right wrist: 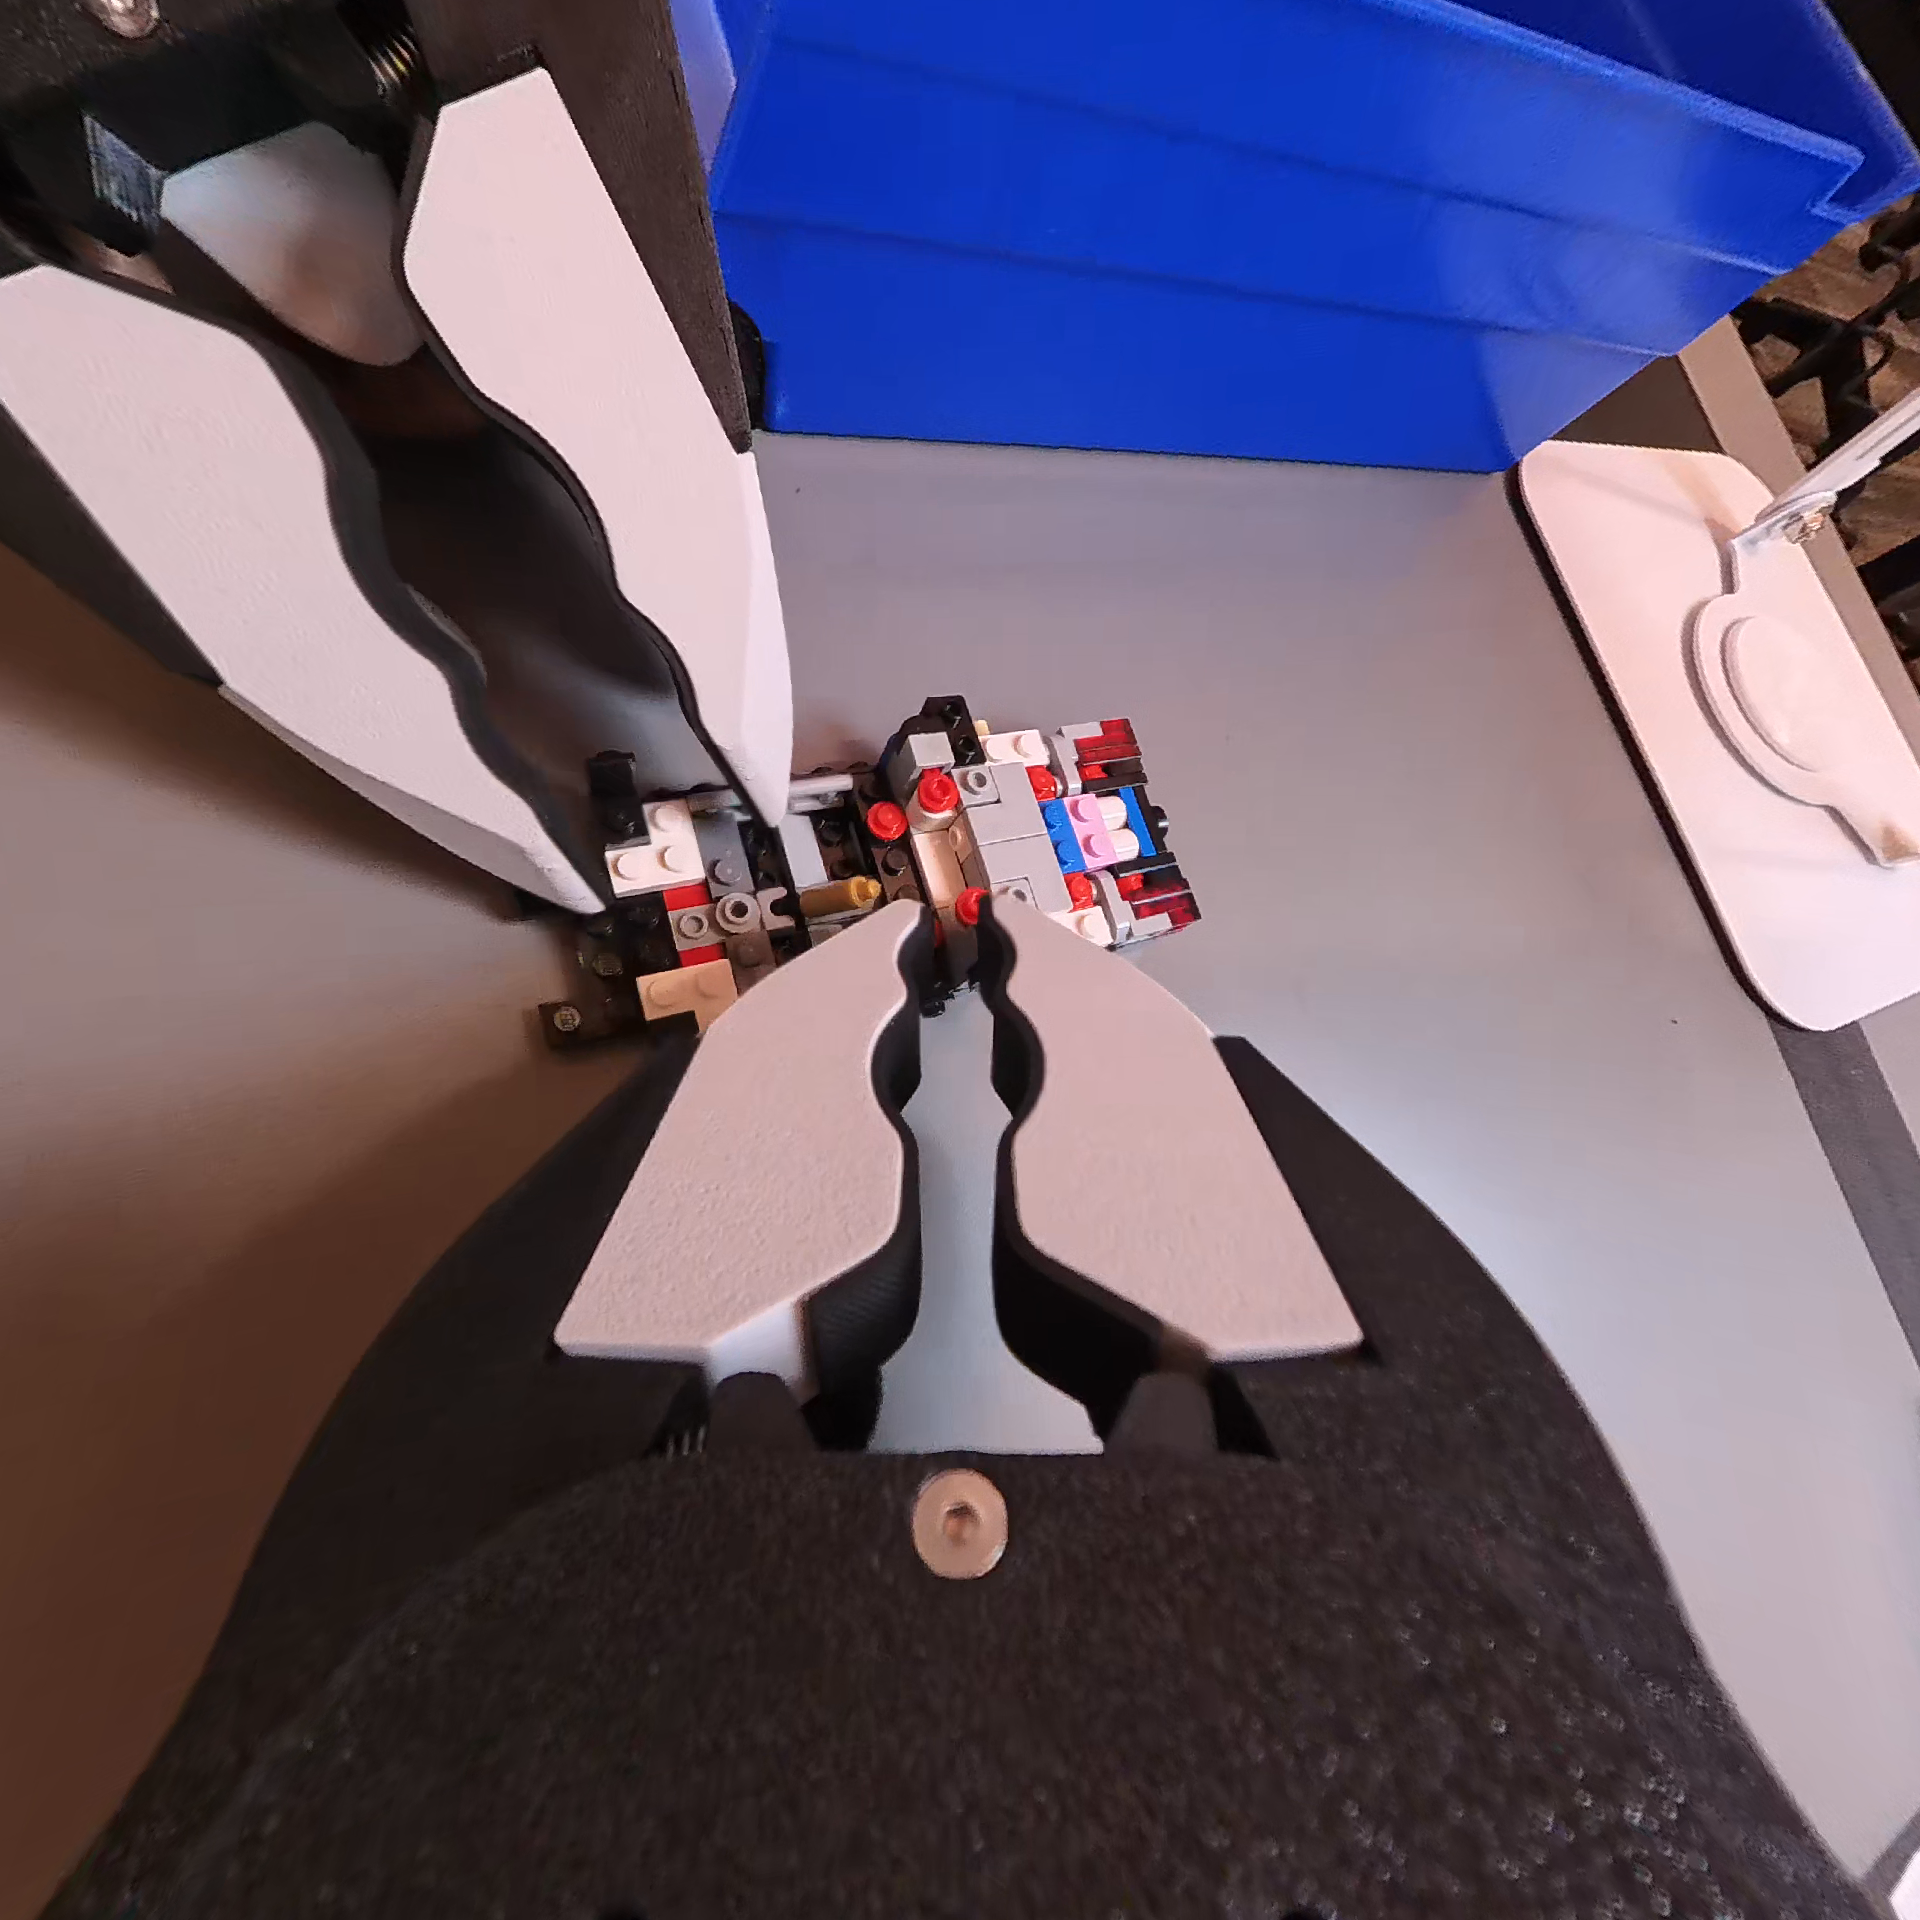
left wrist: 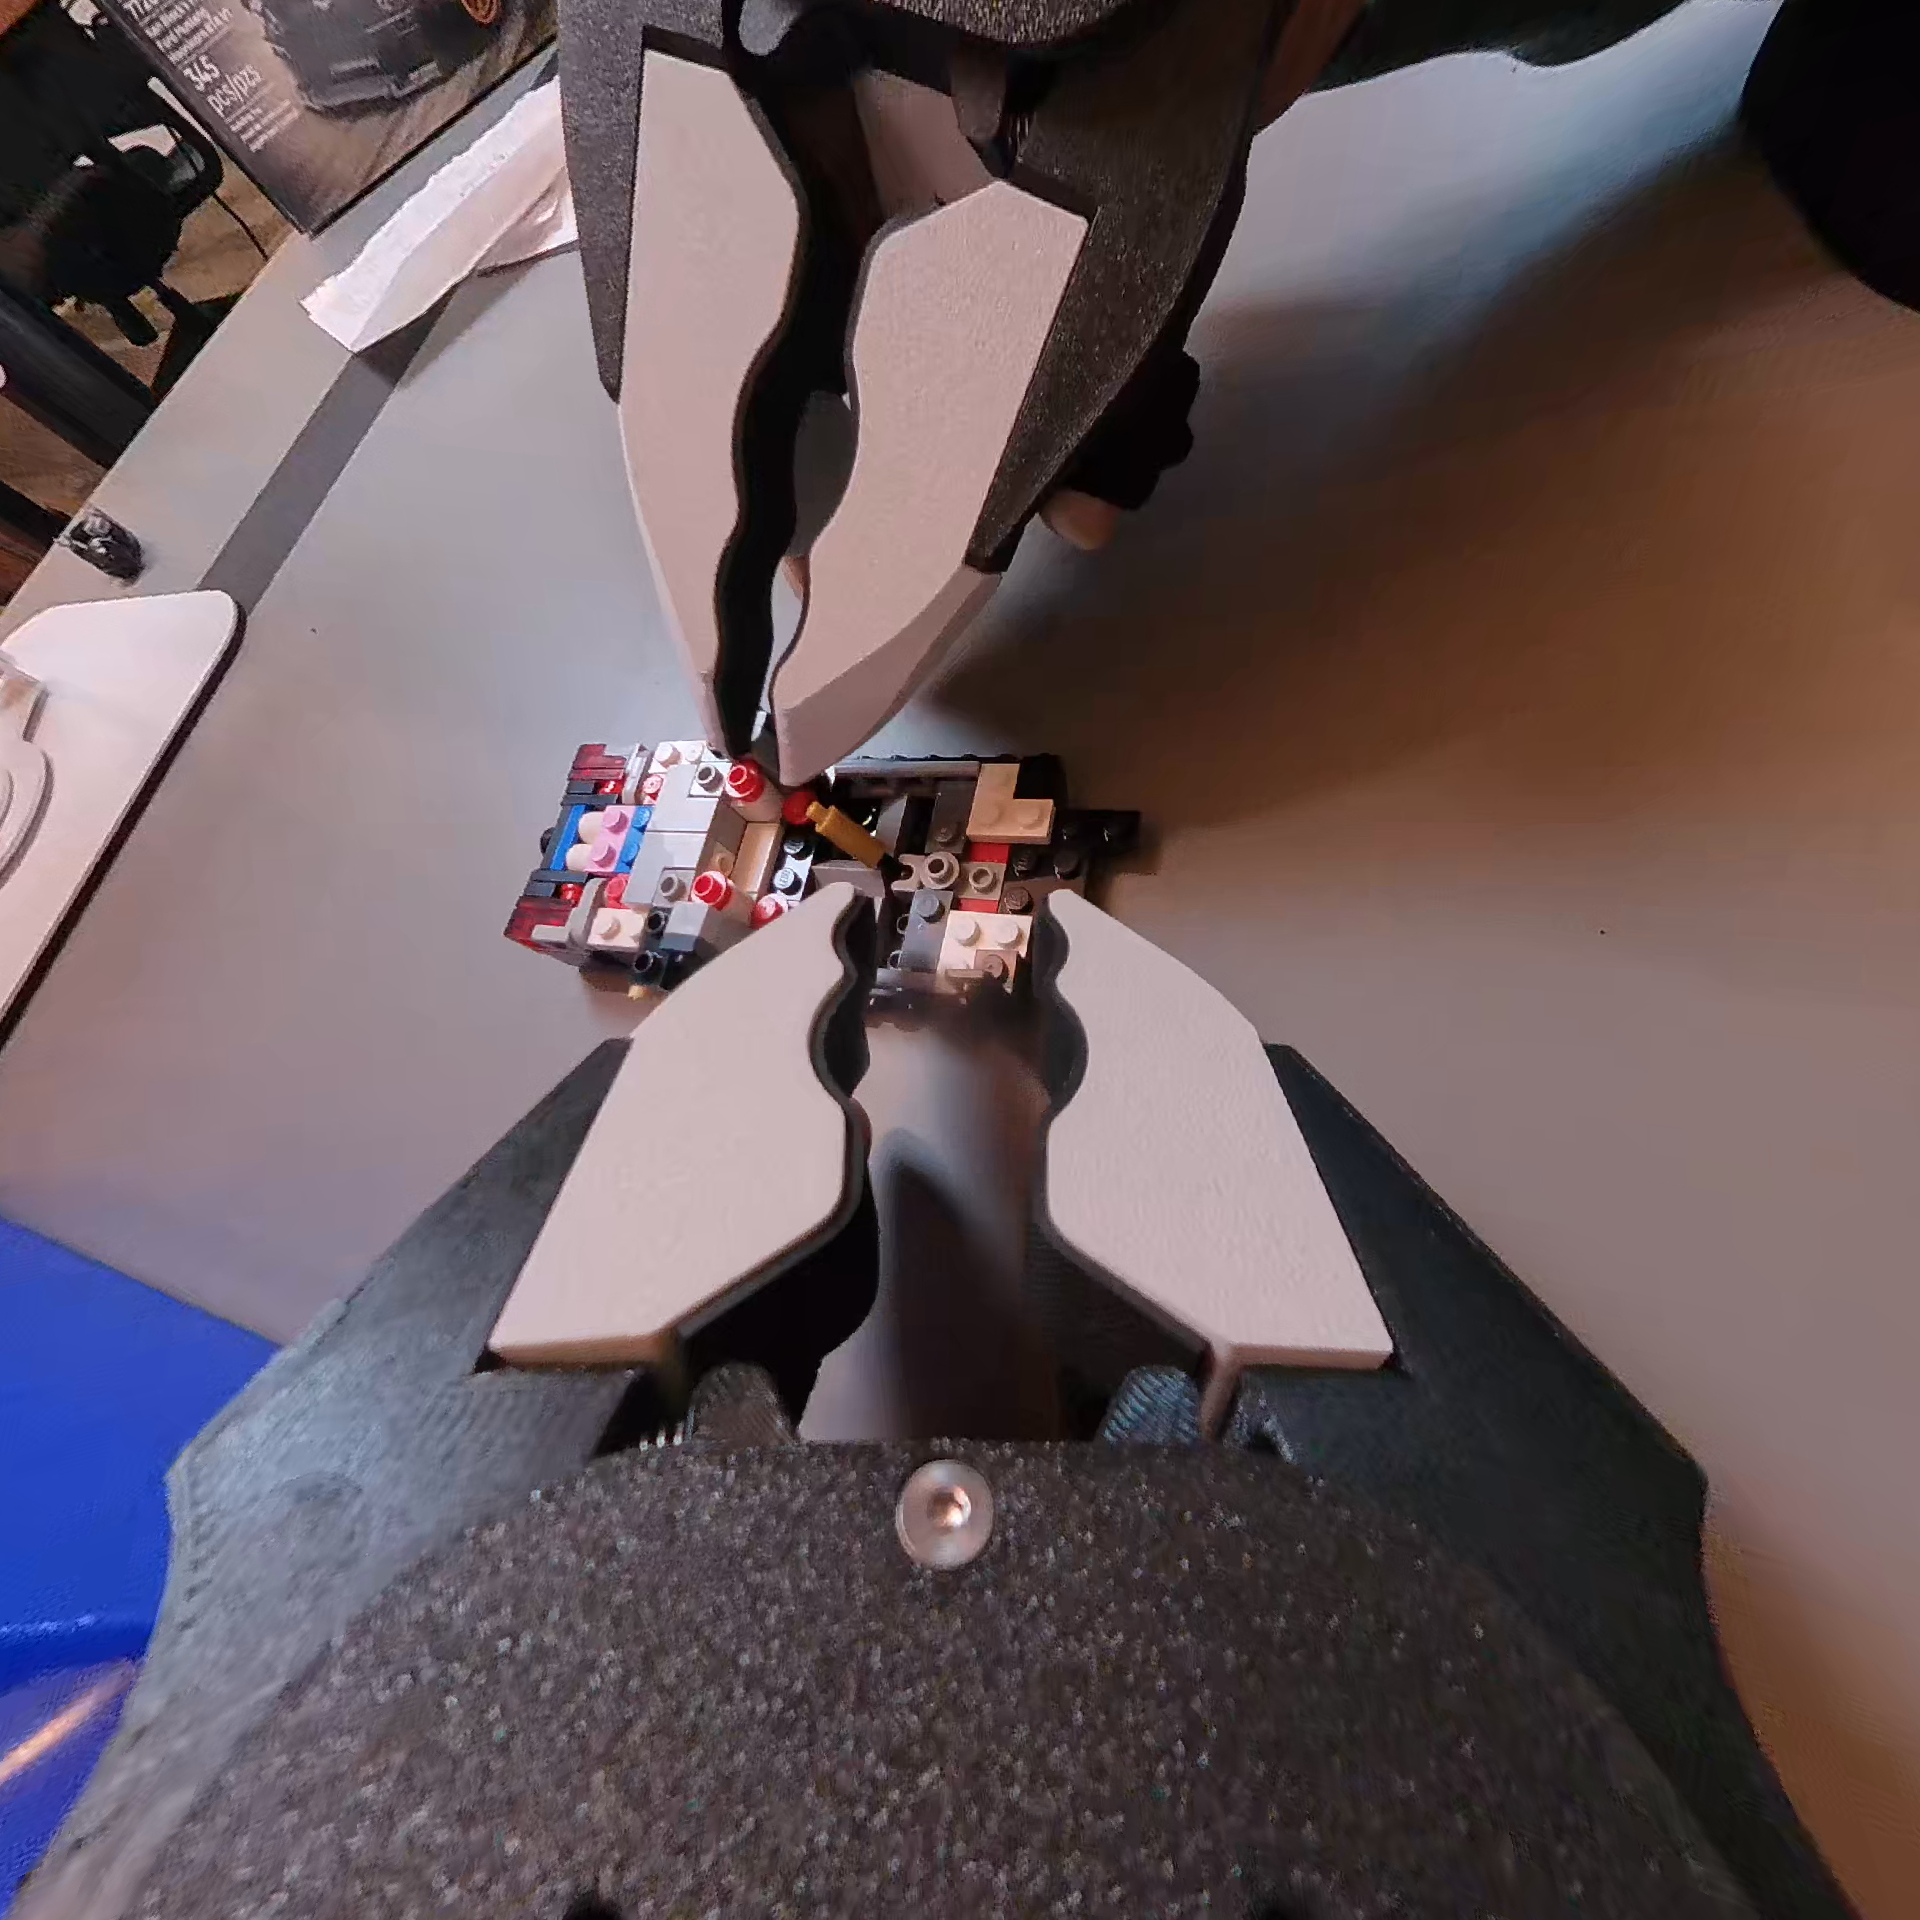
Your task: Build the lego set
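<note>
Pinches a red stud (right wrist: 971, 906) mid-way along the brick model (right wrist: 1029, 821) with right gripper (right wrist: 956, 914) fingers nearly closed, straddles its dark end with left gripper (left wrist: 951, 914) fingers spread (real grip unclear), model lying crosswise on the tabletop (left wrist: 1455, 831).

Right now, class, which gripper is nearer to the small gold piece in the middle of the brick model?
Roughly equal, the right slightly nearer. The right gripper pinches a red stud just beside the gold piece; the left gripper straddles the model's other end, one fingertip close by.
</note>
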Tool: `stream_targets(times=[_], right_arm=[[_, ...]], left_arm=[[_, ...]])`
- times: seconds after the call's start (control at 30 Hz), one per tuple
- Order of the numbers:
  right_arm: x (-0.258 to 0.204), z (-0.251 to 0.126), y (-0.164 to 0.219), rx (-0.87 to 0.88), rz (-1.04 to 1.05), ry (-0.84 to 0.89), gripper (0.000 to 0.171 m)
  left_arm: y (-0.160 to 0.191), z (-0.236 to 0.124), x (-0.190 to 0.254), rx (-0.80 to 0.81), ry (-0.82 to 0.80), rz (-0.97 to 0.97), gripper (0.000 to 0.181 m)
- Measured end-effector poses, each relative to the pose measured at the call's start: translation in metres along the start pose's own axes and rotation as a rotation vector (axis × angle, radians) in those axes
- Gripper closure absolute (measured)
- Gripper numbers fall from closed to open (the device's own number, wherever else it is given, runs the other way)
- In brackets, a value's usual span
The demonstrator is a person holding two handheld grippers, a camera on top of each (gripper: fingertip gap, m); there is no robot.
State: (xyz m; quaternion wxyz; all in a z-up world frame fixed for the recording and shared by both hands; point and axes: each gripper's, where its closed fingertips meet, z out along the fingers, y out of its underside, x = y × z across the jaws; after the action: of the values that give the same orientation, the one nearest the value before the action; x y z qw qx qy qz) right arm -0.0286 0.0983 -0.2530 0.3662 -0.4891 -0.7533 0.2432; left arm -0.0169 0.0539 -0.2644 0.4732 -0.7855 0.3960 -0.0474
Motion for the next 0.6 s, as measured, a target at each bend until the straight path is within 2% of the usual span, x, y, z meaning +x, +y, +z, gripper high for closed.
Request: stream_targets(times=[0.27, 0.43, 0.6], right_arm=[[0.002, -0.002, -0.001, 0.020, 0.023, 0.002, 0.151], [-0.001, 0.001, 0.003, 0.006, 0.008, -0.005, 0.151], [0.000, 0.000, 0.002, 0.018, 0.013, -0.003, 0.156]], left_arm=[[0.001, -0.003, 0.003, 0.006, 0.025, 0.030, 0.156], [0.002, -0.004, 0.008, 0.005, 0.075, -0.001, 0.148], [0.003, -0.004, 0.011, -0.001, 0.089, 0.005, 0.153]])
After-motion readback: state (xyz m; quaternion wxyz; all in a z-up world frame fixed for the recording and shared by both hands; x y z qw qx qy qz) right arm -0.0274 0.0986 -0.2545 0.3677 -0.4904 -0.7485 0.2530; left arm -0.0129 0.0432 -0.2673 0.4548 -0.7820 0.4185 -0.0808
